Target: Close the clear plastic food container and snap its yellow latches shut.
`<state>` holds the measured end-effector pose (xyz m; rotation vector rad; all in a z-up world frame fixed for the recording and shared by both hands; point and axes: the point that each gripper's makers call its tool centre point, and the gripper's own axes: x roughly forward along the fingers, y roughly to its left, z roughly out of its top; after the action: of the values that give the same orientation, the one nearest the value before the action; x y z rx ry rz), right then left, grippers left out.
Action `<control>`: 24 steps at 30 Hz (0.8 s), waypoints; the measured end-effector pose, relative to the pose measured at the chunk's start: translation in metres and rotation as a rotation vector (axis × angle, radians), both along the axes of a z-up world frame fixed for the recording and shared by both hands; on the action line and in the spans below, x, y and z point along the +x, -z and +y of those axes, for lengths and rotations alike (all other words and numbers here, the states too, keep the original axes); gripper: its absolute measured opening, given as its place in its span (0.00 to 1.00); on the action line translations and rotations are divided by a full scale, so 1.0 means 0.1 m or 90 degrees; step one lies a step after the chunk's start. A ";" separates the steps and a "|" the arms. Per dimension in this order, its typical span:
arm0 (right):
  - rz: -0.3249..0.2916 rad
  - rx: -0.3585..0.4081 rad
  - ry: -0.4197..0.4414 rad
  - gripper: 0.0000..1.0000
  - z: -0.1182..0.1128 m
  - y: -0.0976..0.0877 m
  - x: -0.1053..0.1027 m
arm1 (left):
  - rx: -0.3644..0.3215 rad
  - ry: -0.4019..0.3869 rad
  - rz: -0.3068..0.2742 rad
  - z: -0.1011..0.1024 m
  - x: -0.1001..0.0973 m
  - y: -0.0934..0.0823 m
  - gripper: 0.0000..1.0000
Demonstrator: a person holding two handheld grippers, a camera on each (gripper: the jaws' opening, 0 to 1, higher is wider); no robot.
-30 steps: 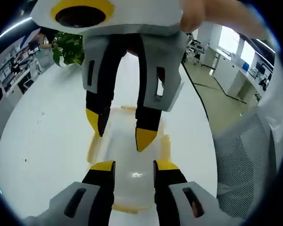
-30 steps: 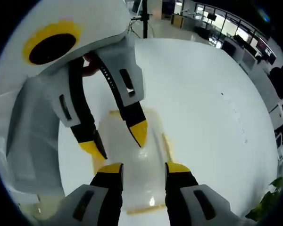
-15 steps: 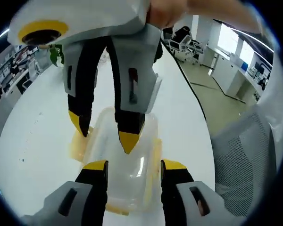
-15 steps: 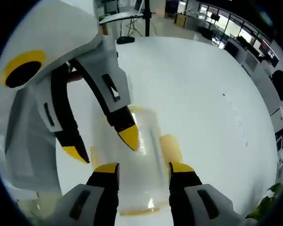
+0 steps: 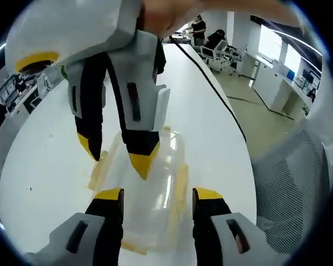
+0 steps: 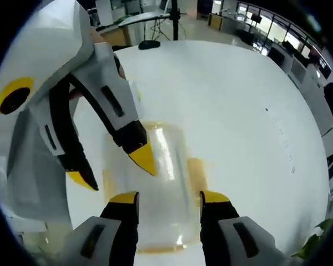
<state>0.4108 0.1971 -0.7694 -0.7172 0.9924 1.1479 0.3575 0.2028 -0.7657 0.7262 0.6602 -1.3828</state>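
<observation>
Both grippers (image 5: 154, 195) (image 6: 169, 197) agape over container (image 5: 155, 183) – table (image 6: 233, 111)

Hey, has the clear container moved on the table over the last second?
Cannot tell. The clear container looks tilted differently between the left tongs, but both cameras shifted with the hands, and the plain white table offers no fixed mark beside it.

Both grippers' parted fingers (image 6: 125, 200) hover above the container (image 6: 155, 188).

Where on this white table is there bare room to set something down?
Bare table spreads beyond the container, on its latch side, out to the far edge. Crowded over the container itself, where the left gripper and right gripper meet, both open.
</observation>
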 end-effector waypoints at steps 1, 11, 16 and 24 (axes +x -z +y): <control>0.004 0.002 0.001 0.43 0.00 0.00 0.00 | -0.002 -0.003 -0.005 0.00 0.00 0.01 0.50; 0.051 -0.002 -0.030 0.44 0.03 0.04 0.02 | 0.019 0.001 -0.082 0.00 -0.01 0.06 0.51; 0.081 -0.003 -0.046 0.45 0.04 0.07 0.02 | 0.027 -0.017 -0.106 -0.01 0.03 0.07 0.48; 0.102 0.003 -0.055 0.45 0.06 0.09 -0.01 | 0.046 -0.024 -0.132 -0.03 0.01 0.11 0.48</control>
<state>0.4103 0.2033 -0.7780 -0.6786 1.1011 1.2981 0.3588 0.1998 -0.7763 0.8960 0.5591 -1.2341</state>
